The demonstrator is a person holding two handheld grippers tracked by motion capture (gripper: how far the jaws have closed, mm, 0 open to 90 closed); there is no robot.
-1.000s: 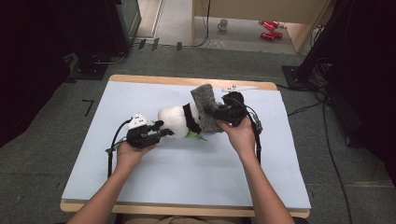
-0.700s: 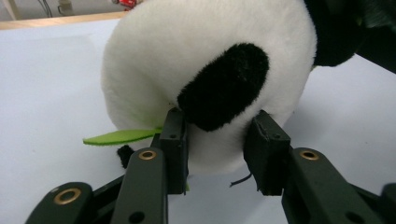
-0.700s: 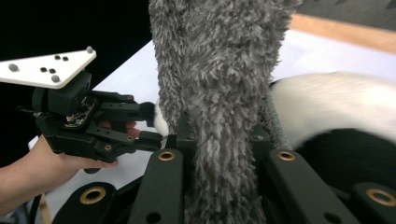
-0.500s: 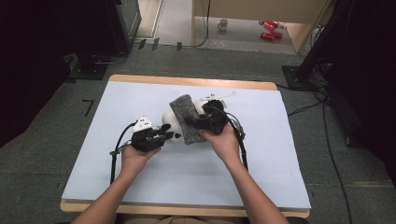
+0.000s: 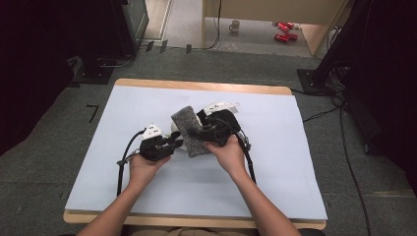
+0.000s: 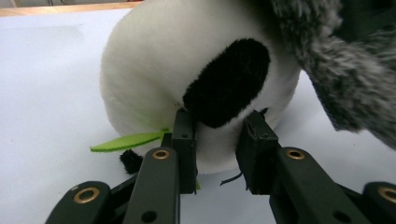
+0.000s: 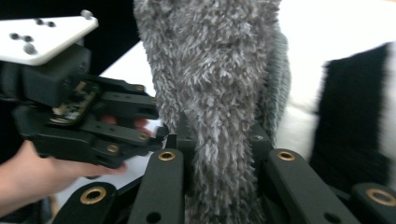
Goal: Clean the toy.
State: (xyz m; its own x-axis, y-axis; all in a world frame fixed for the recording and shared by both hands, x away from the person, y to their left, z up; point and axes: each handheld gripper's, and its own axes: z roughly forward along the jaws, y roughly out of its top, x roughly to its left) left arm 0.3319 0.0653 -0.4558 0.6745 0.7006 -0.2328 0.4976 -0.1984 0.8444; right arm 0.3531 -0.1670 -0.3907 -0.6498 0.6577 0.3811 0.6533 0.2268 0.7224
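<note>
1. Left gripper [image 5: 173,143] sits left of centre on the worktop [image 5: 295,162]; its jaws have just been closing and now pinch the plush panda [image 6: 187,84] at its lower edge, pads pressing white fur just under a black patch
2. Panda lies on the pale blue sheet mid-worktop, in the high view mostly covered by the grey furry cloth [image 5: 189,132]; a sliver of white fur shows at the cloth's left edge
3. Green felt leaf [image 6: 126,141] sticks out from under the panda, just beside the left jaw in the left gripper view
4. Right gripper [image 5: 196,132] is clamped on the grey furry cloth; in the right gripper view the pile bulges up between both jaws
5. Cloth hangs over the panda's right side, touching it; the panda's black-and-white body is at the right of the right gripper view
6. The grippers are near each other, left one at the cloth's lower left corner
7. A hand wraps each gripper body, forearms coming in from the near edge, cables trailing back along them
</note>
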